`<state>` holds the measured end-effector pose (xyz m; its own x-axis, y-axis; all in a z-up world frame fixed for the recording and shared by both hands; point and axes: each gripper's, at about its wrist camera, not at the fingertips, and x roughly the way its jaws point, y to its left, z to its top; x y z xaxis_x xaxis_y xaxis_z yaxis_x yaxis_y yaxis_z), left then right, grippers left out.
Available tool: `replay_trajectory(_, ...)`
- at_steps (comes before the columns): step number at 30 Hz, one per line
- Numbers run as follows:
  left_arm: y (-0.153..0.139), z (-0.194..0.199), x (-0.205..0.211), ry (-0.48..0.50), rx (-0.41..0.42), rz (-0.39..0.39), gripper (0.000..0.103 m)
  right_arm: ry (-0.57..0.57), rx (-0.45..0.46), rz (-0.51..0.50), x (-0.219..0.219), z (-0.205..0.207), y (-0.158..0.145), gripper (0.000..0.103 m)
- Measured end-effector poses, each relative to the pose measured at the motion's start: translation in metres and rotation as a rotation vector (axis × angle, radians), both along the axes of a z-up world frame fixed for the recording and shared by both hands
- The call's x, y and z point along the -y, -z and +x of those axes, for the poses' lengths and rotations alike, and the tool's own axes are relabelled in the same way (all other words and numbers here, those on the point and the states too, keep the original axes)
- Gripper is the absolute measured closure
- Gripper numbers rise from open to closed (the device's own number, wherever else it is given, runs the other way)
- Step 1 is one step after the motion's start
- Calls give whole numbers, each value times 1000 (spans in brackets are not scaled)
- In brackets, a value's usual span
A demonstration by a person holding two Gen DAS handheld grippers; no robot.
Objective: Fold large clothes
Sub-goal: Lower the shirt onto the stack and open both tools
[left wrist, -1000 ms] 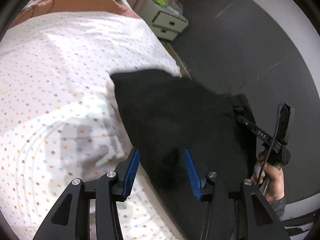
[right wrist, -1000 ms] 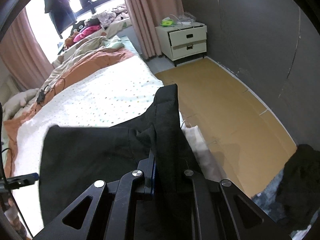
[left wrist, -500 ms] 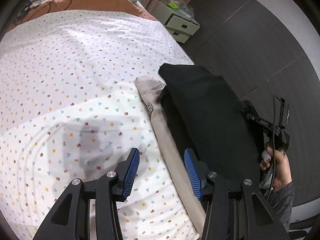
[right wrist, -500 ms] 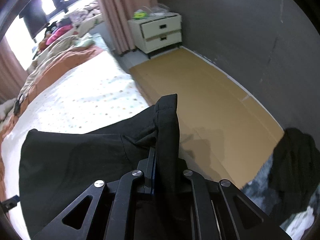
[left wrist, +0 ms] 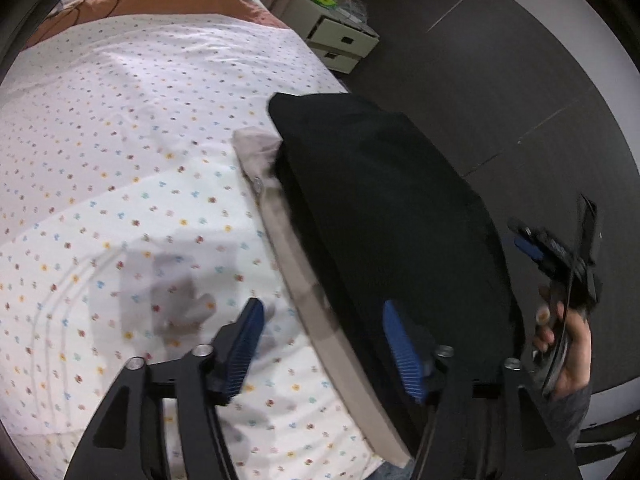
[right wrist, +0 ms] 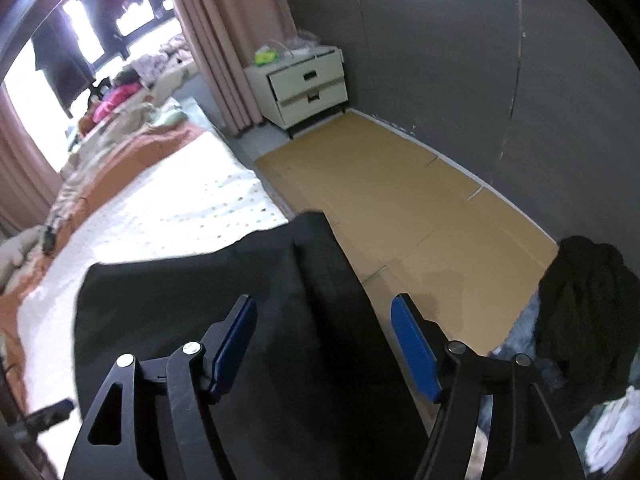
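A black garment [left wrist: 384, 208] lies folded along the right edge of the bed, on top of a beige garment [left wrist: 280, 216] whose edge shows beside it. My left gripper [left wrist: 324, 324] hovers over their near end. Its jaws are opening, and the pads touch neither cloth. In the right wrist view the black garment [right wrist: 192, 304] spreads under my right gripper [right wrist: 324, 324], whose jaws are opening too, with the cloth's raised fold loose between the pads. A hand holds the right gripper [left wrist: 560, 256] past the bed's edge.
The bed [left wrist: 120, 140] has a white dotted sheet and an orange blanket [right wrist: 132, 152] at its far end. Flat cardboard [right wrist: 400, 200] covers the floor beside it. A white nightstand [right wrist: 308, 88] stands by the pink curtain [right wrist: 224, 40]. A dark clothes pile [right wrist: 580, 312] lies at the right.
My right gripper opened and let go of the black garment's fold. My left gripper spread wider. The black garment came to rest over the beige one at the bed's edge.
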<state>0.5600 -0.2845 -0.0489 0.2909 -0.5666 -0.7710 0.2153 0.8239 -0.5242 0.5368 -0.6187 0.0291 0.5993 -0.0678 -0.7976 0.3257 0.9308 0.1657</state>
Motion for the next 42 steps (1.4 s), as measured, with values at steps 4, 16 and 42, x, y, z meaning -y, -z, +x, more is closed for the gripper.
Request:
replay_trajectory(4,0,-8,15,32,-9,-34,36,10,52,55,8,-56,-10,30)
replay_trajectory(16,12,-35,47,106,-28,-62,36,153,101,261,45,-184,40,28)
replay_trajectory(42,6,-9,80,89,-28,-149,66,164,185,667,-1,-186,133,46)
